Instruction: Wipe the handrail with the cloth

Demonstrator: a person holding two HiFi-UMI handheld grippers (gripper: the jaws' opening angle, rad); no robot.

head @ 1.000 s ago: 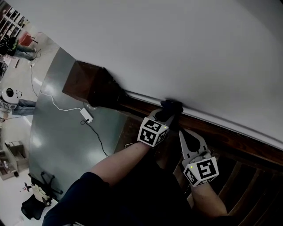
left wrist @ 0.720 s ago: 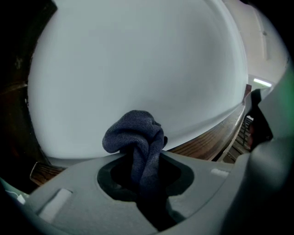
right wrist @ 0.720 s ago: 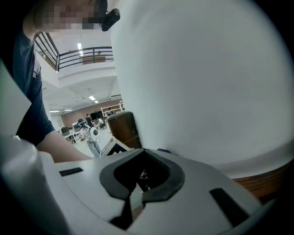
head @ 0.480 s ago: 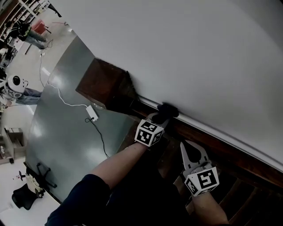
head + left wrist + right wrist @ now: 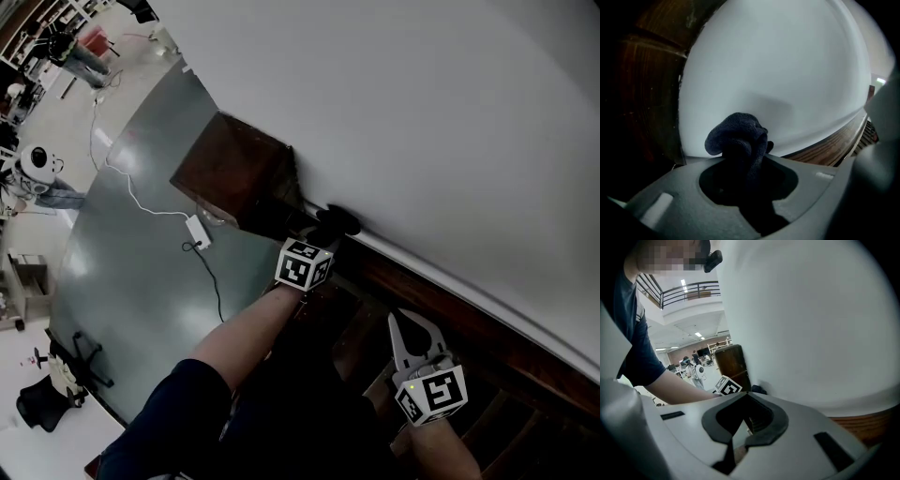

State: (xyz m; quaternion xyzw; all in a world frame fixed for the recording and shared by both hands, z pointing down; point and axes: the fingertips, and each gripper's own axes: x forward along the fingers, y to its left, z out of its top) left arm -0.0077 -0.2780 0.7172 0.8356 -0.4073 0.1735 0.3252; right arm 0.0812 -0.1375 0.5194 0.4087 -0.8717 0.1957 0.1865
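A dark wooden handrail [image 5: 450, 314] runs along the white wall from a square newel post [image 5: 234, 178] down to the lower right. My left gripper [image 5: 328, 234] is shut on a bunched dark cloth [image 5: 335, 222], which rests on the rail just below the post. In the left gripper view the cloth [image 5: 738, 140] sticks out of the jaws against the wall, with the rail [image 5: 834, 146] to the right. My right gripper [image 5: 400, 323] hangs shut and holding nothing, lower down beside the rail. The right gripper view shows the rail [image 5: 862, 425] and the far-off cloth [image 5: 758, 390].
The white wall [image 5: 450, 122] rises directly behind the rail. Below the post lies a grey-green floor [image 5: 131, 272] with a white cable and adapter [image 5: 197, 230]. Dark stair balusters [image 5: 525, 441] stand at the lower right. Distant people and furniture are at the top left.
My left gripper has slid the cloth up along the rail toward the newel post. The right gripper has stayed lower down, so the gap between the two has grown.
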